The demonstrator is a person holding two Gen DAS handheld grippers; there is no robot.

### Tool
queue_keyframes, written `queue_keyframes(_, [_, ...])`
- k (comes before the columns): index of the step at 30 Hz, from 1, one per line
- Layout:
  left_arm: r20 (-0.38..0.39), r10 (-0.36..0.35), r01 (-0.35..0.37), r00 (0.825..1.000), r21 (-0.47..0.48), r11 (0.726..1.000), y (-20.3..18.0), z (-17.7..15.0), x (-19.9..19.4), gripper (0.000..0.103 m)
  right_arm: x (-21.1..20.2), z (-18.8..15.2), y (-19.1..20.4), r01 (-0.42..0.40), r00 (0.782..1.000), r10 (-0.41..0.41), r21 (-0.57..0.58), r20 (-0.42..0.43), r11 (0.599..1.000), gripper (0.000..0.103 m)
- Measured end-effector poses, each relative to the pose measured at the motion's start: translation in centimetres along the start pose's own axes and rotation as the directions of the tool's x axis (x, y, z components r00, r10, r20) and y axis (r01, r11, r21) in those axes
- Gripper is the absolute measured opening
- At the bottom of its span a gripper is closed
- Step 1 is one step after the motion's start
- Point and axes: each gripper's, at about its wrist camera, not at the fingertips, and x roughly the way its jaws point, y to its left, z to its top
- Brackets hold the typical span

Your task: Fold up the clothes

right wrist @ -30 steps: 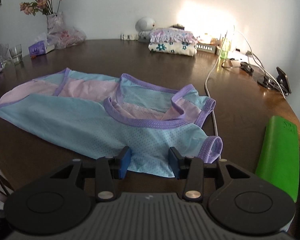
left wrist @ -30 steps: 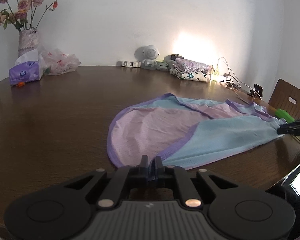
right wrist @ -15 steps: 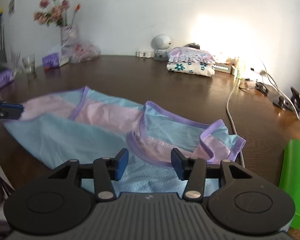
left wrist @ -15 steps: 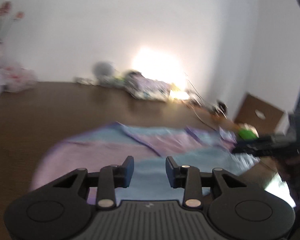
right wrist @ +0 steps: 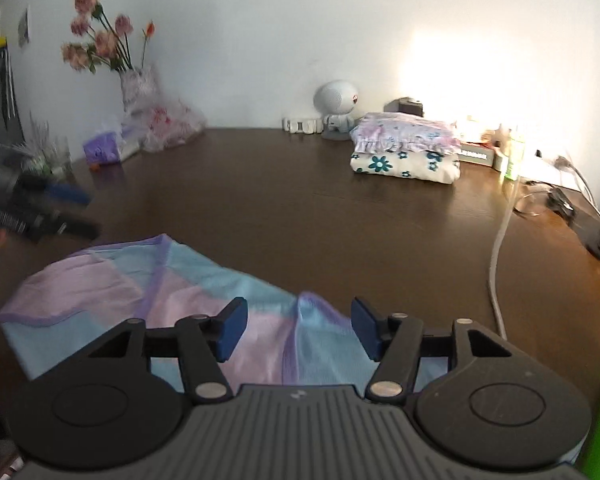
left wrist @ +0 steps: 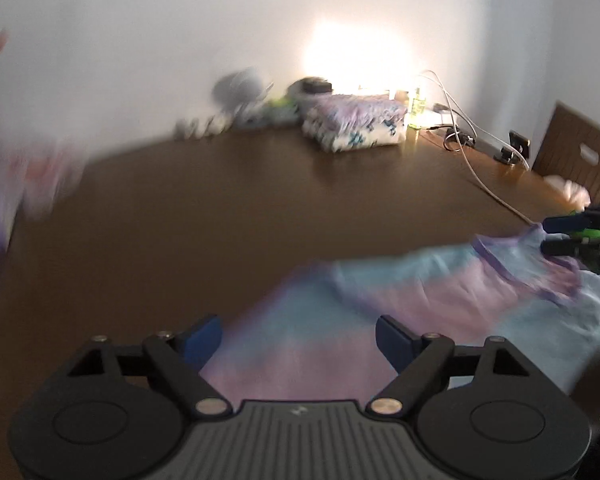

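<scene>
On the dark wooden table (right wrist: 300, 216) lies a thin garment (right wrist: 112, 280) in pale blue and pink with purple edging. It is spread flat near the front edge of the table, with some loose folds on the side of the right gripper.

The left gripper (left wrist: 298, 334) is wide open. Its two blue pads stand far apart above the pink part of the cloth and nothing is between them. This view is blurred, so I cannot tell if the fingers touch the cloth.

The right gripper (right wrist: 298, 330) is also open, a bit less wide, and it holds nothing. A small raised fold of the garment is just in front of the gap between its fingers. In the left wrist view this gripper appears at the right edge, near the purple hem.

As for containers, a vase (right wrist: 134, 88) stands at the far left corner of the table with pink flowers (right wrist: 100, 38) in it. Next to it is a clear plastic bag (right wrist: 168, 124), with something pink and white inside; what it is I cannot tell. A purple tissue pack (right wrist: 102, 148) lies beside the bag.

Farther back, by the wall, is a stack of folded clothes (right wrist: 406, 152), a flowered piece below and a lilac one on top. A white cable (right wrist: 496, 264) runs over the table on the right.
</scene>
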Motion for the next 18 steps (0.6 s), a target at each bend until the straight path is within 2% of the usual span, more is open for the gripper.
queue_keyframes(3, [-0.054,0.013,-0.011,0.998,0.045,0.999,1.1,4.0,2.3,0.082,2.3,0.9,0.0,0.042,0.999,-0.042,0.045,-0.007,0.998,0.058])
queue_keyframes(7, [-0.068,-0.058,0.059,0.996,0.018,0.998,2.7,3.6,3.7,0.075,4.2,0.6,-1.1,-0.003,1.0,0.005,0.106,-0.02,0.994,0.056])
queue_keyframes(9, [-0.07,-0.098,0.098,0.993,0.001,0.995,3.6,3.1,4.3,0.07,4.9,0.3,-1.6,-0.01,0.999,0.015,0.129,-0.036,0.992,0.041])
queue_keyframes(11, [-0.073,-0.138,0.137,0.988,-0.017,0.99,4.4,2.6,4.9,0.056,5.1,0.1,-1.8,0.0,0.999,0.006,0.134,-0.048,0.991,0.032])
queue_keyframes(12, [-0.073,-0.158,0.156,0.985,-0.026,0.987,4.8,2.4,5.2,0.046,5.1,0.0,-1.9,0.0,0.999,0.006,0.134,-0.05,0.991,0.032])
queue_keyframes(13, [-0.074,-0.178,0.175,0.981,-0.035,0.984,5.2,2.2,5.5,0.042,5.1,-0.1,-1.9,0.0,0.999,0.007,0.133,-0.052,0.991,0.031])
queue_keyframes(14, [-0.071,-0.191,0.189,0.979,-0.031,0.982,5.2,2.0,5.5,0.041,5.1,-0.2,-2.0,-0.003,0.999,0.01,0.138,-0.054,0.99,0.026])
queue_keyframes(15, [-0.067,-0.2,0.199,0.977,-0.021,0.98,5.1,1.8,5.3,0.032,5.2,-0.3,-2.1,-0.004,0.998,0.012,0.139,-0.056,0.99,0.017])
queue_keyframes(16, [-0.071,-0.207,0.207,0.976,-0.007,0.978,4.9,1.7,5.2,0.021,5.3,-0.5,-2.1,-0.005,0.998,0.013,0.14,-0.058,0.99,0.013])
queue_keyframes(18, [-0.079,-0.21,0.213,0.975,0.037,0.976,4.2,1.5,5.1,0.01,5.2,-0.6,-2.2,-0.005,0.998,0.014,0.147,-0.057,0.989,0.006])
